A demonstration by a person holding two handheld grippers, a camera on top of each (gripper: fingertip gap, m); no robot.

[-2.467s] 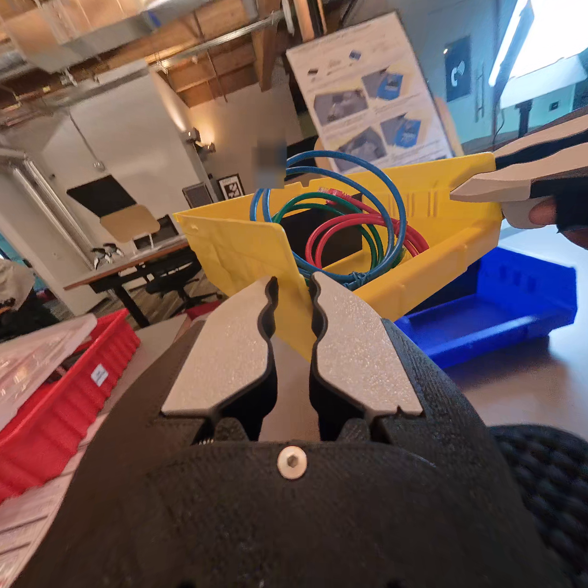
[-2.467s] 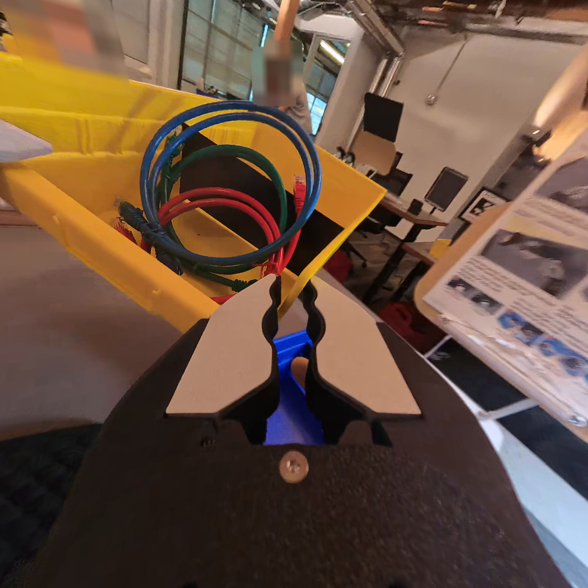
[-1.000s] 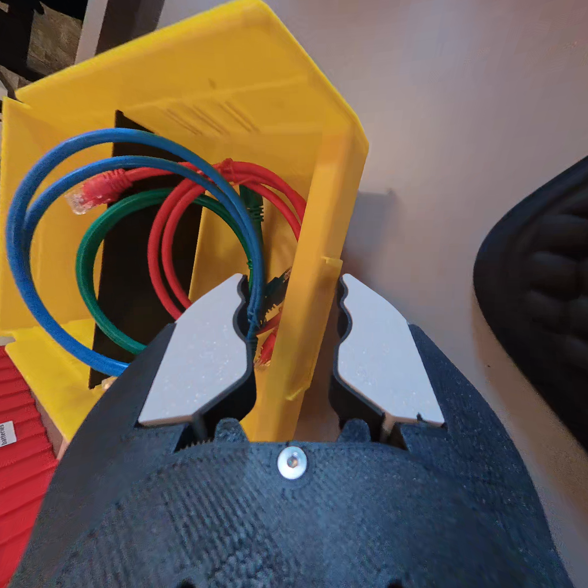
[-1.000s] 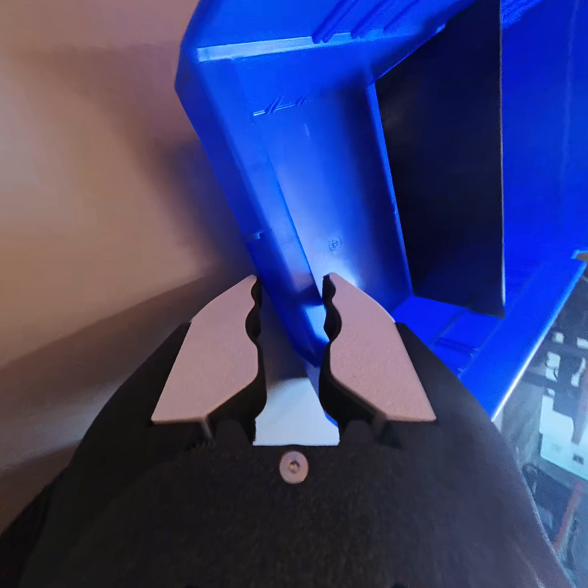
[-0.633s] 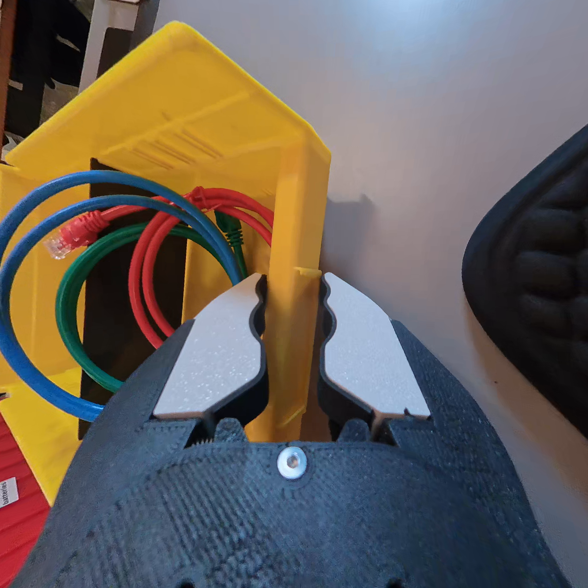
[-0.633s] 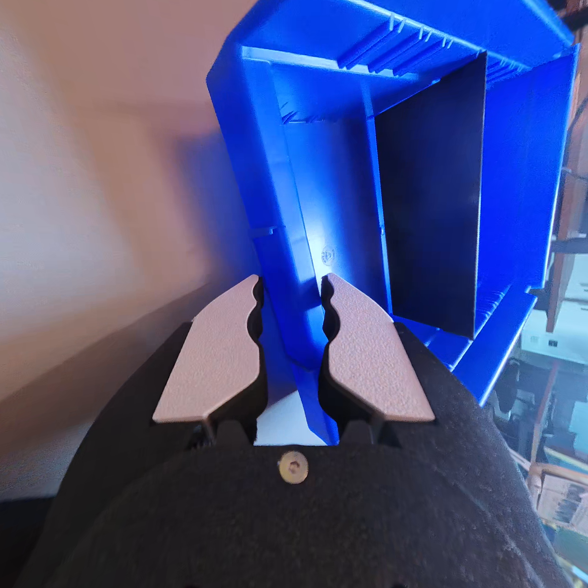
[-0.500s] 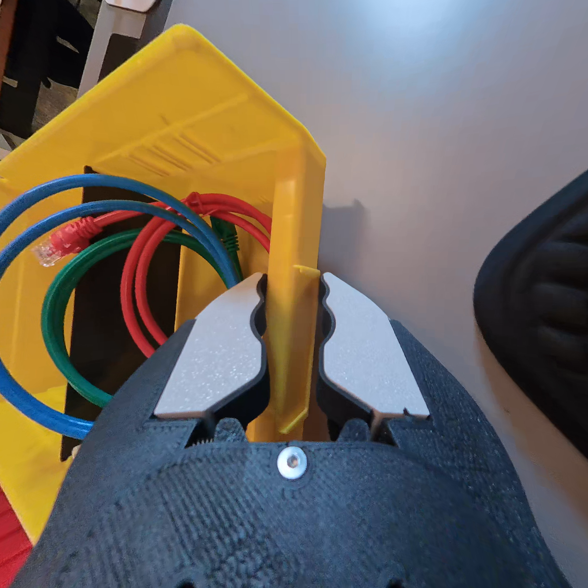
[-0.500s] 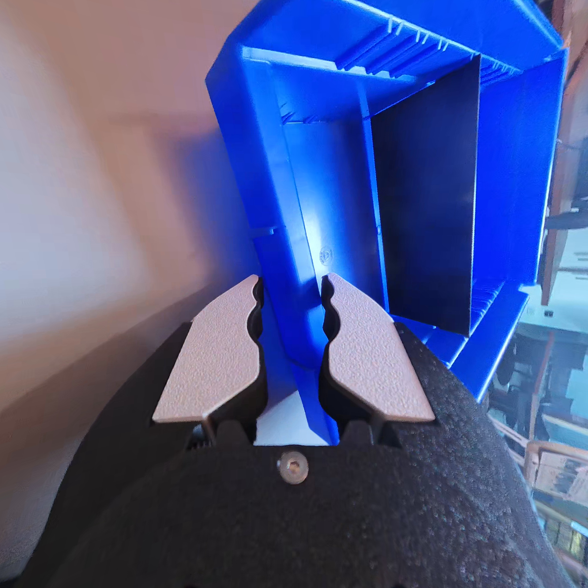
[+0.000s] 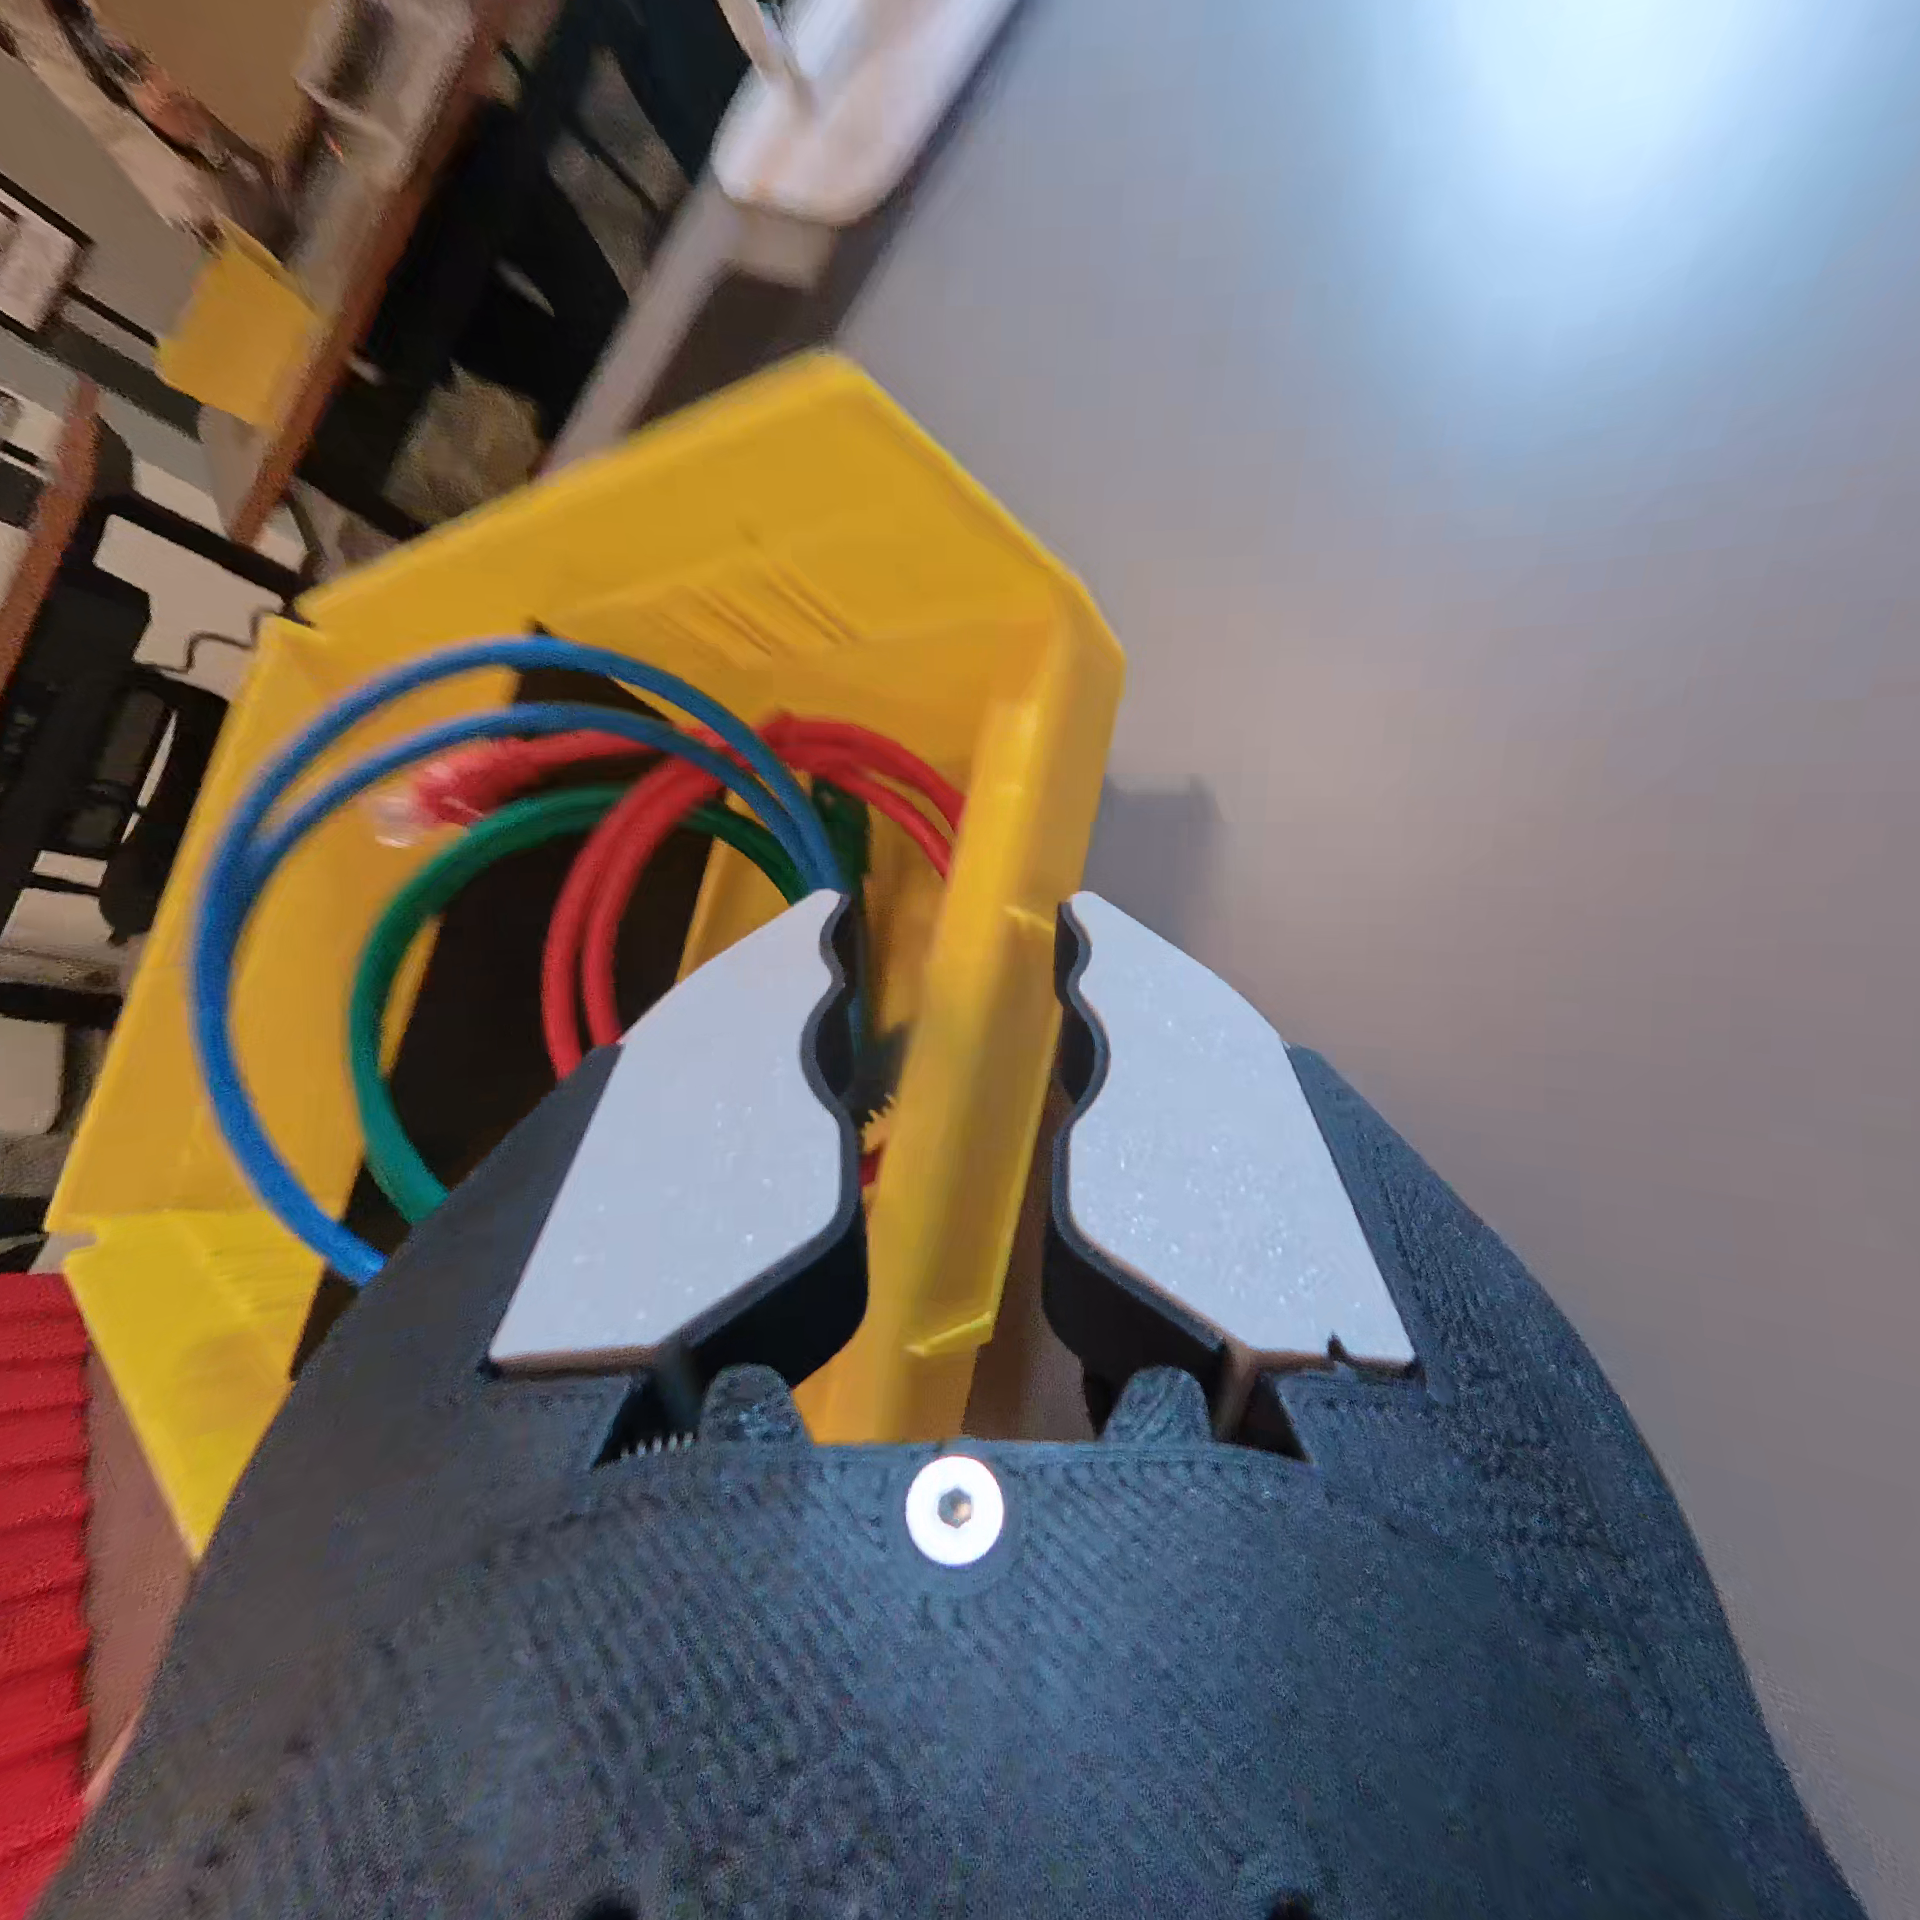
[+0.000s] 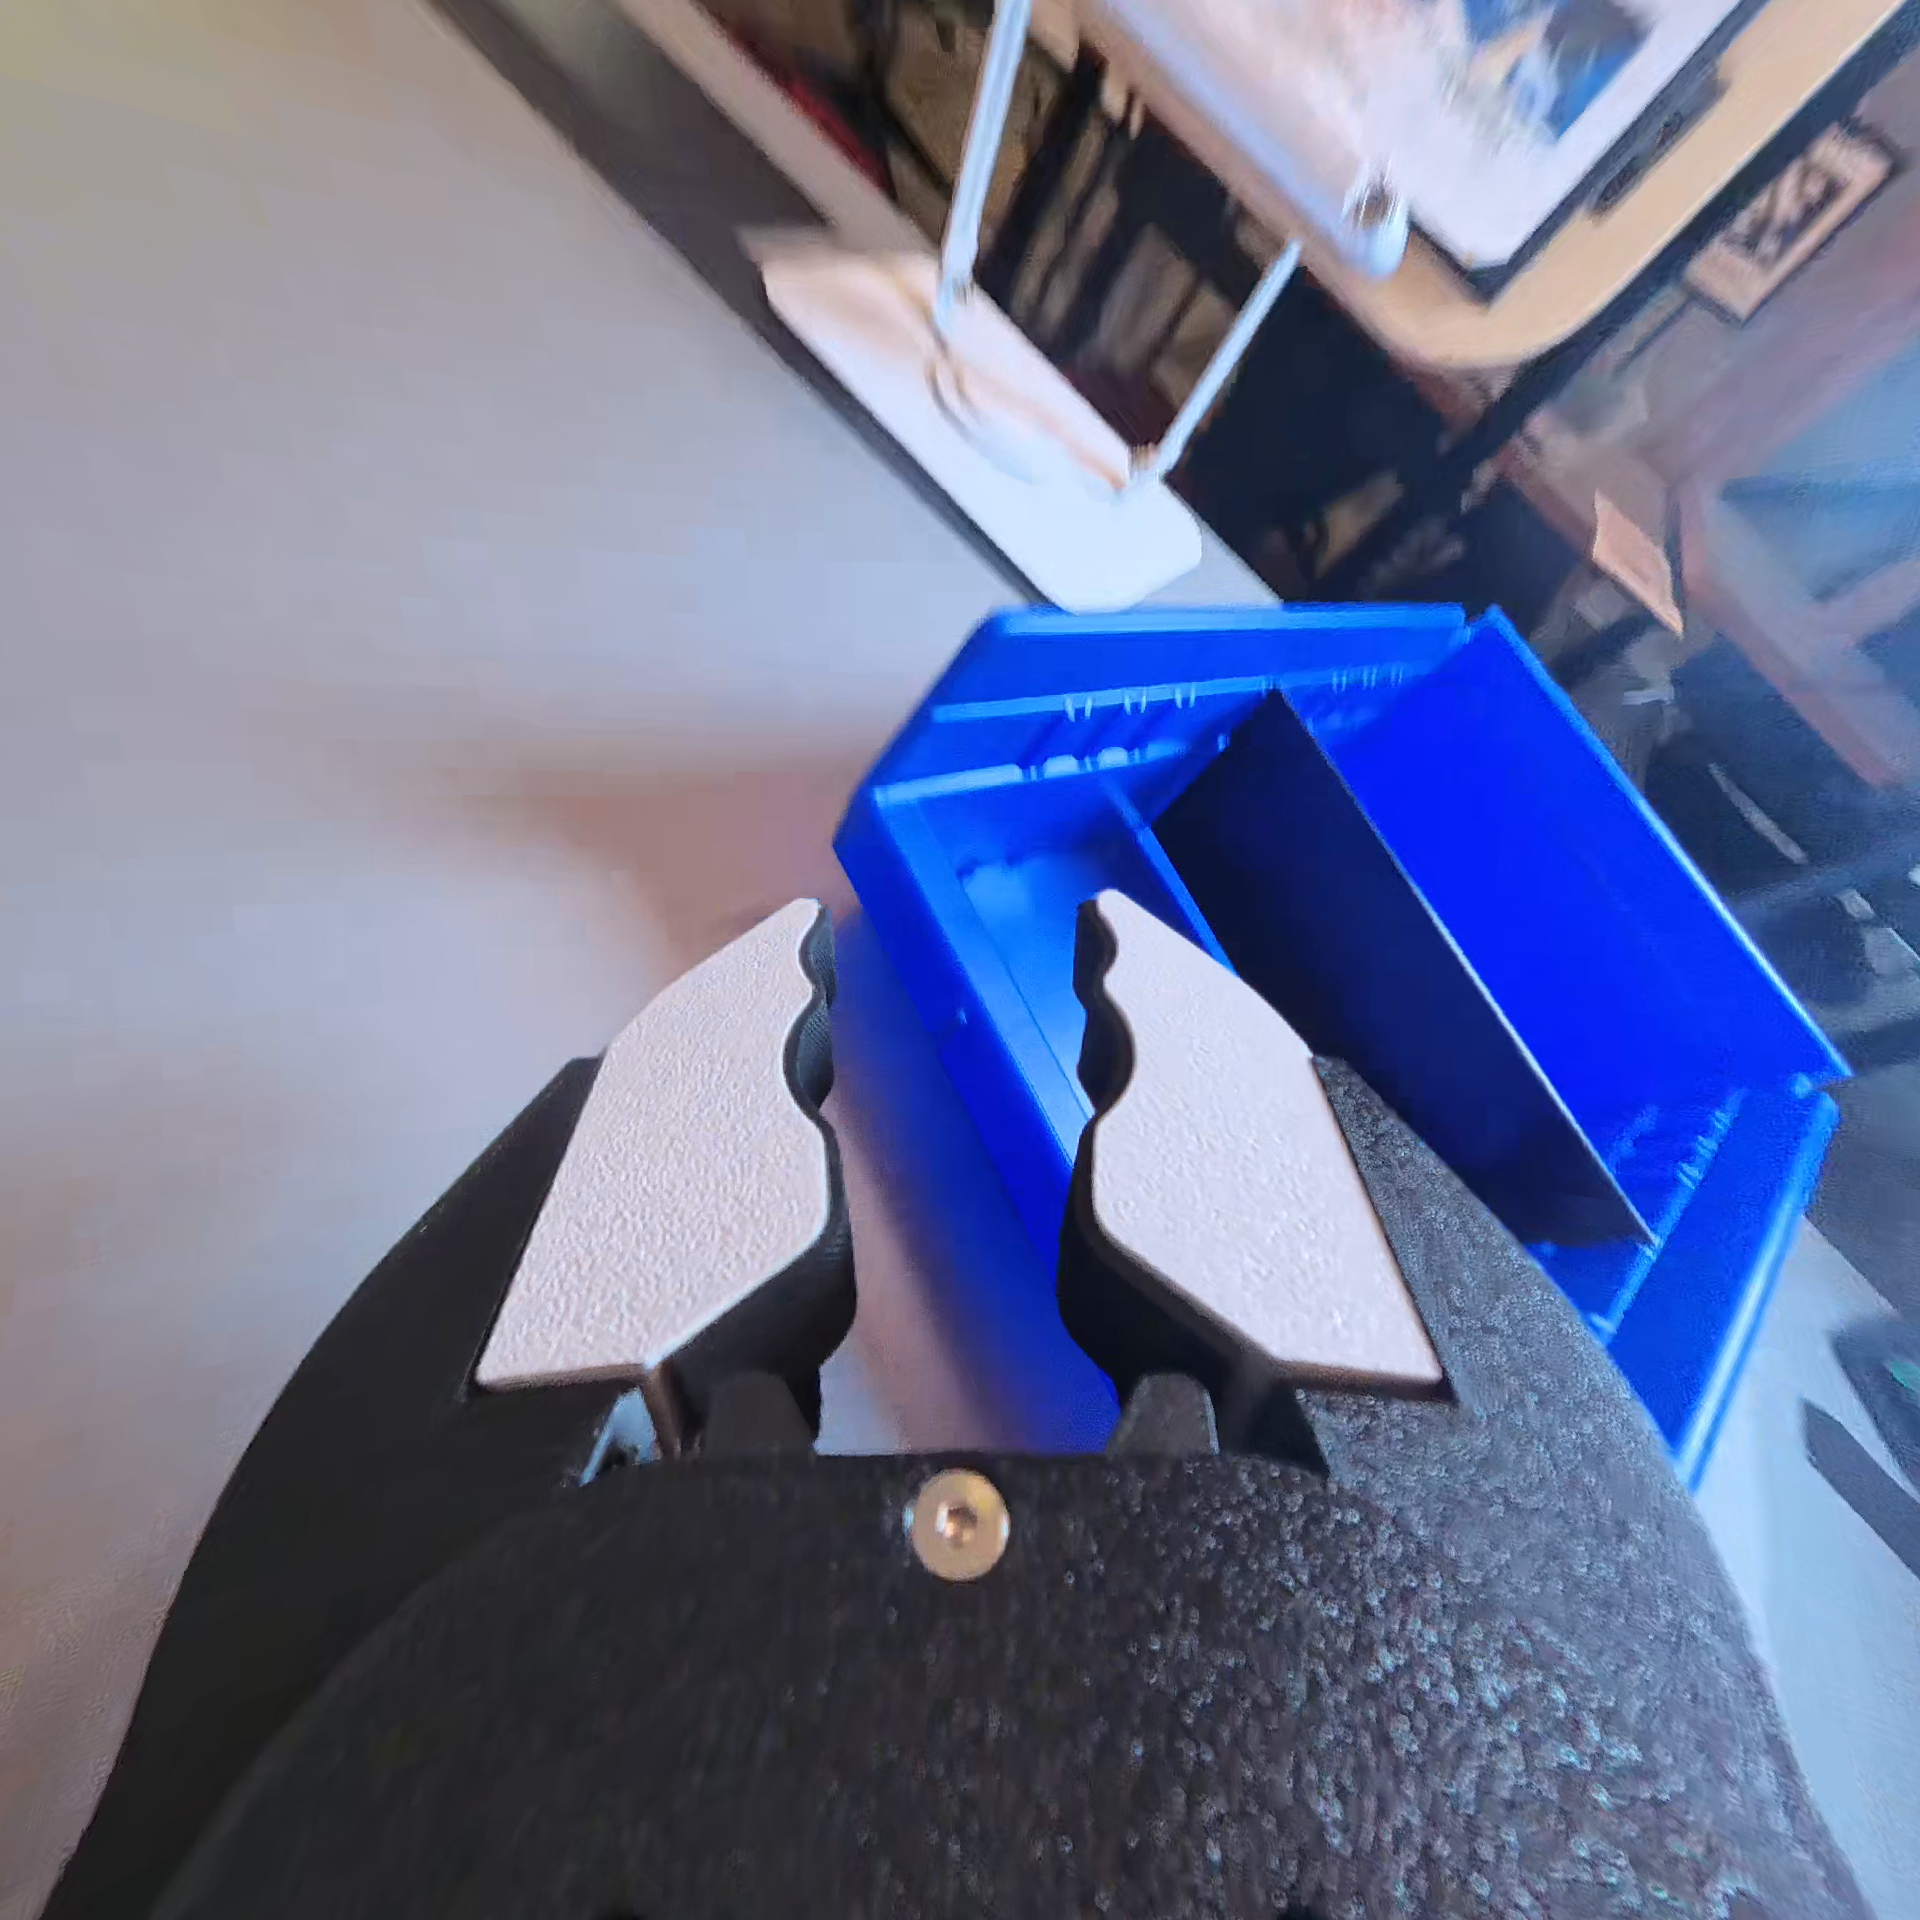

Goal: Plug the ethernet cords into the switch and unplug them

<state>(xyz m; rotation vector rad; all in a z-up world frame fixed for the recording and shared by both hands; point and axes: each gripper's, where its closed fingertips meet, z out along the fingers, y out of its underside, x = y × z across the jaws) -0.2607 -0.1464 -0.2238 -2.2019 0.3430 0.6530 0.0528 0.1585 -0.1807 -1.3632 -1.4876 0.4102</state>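
Cords are the thing to reach, and they lie just ahead and to the left of the left tool [image 9: 948, 940], coiled inside the yellow bin [image 9: 727, 540]. That tool's fingers stand apart, straddling the bin's right-hand wall without pinching it: the wall runs lengthwise straight away between them, with a gap showing on each side. The blue cord [image 9: 223, 935] loops widest, the green cord [image 9: 369, 997] sits inside it, and the red cord [image 9: 566, 940] coils nearest the left finger, its clear-tipped plug [image 9: 416, 816] pointing away to the left near the top of the coils. All three loops stand roughly upright against a dark divider.

The right tool [image 10: 954, 935] is likewise released, its fingers either side of the near-left wall of the blue bin [image 10: 1558, 883], which looks empty apart from a dark divider [image 10: 1382, 966]. Both bins rest on the pale table [image 10: 364, 520].

No switch shows in either view, so the left tool is plainly the nearer one to the cords; the red plug probably offers the easiest first grasp.
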